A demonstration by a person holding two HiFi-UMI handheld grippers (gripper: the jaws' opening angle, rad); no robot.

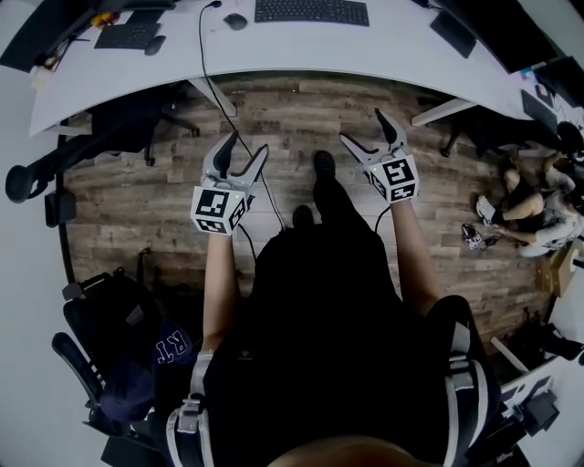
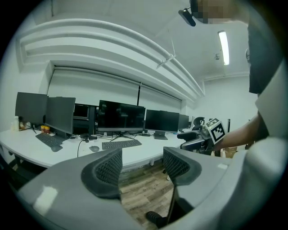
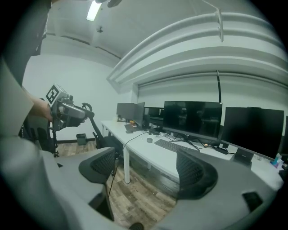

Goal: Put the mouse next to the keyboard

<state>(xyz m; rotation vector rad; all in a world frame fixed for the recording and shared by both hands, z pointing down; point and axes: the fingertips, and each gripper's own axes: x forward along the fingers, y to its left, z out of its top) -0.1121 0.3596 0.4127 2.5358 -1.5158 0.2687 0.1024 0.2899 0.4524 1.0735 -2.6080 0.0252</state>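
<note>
A grey mouse [image 1: 235, 21] lies on the white desk [image 1: 383, 55] just left of a black keyboard [image 1: 311, 11]; its black cable runs down off the desk edge. The same mouse [image 2: 94, 148] and keyboard [image 2: 120, 143] sit far ahead in the left gripper view, and the mouse [image 3: 149, 140] and keyboard [image 3: 172, 146] show in the right gripper view. My left gripper [image 1: 245, 154] and right gripper [image 1: 369, 130] hang over the wooden floor, well short of the desk. Both are open with nothing between the jaws.
A second keyboard [image 1: 128, 35] and mouse [image 1: 155, 45] lie at the desk's left end. Several dark monitors [image 2: 121, 116] stand behind. Black office chairs [image 1: 55, 178] stand left and near the person's legs; a person [image 1: 538, 214] crouches on the floor at right.
</note>
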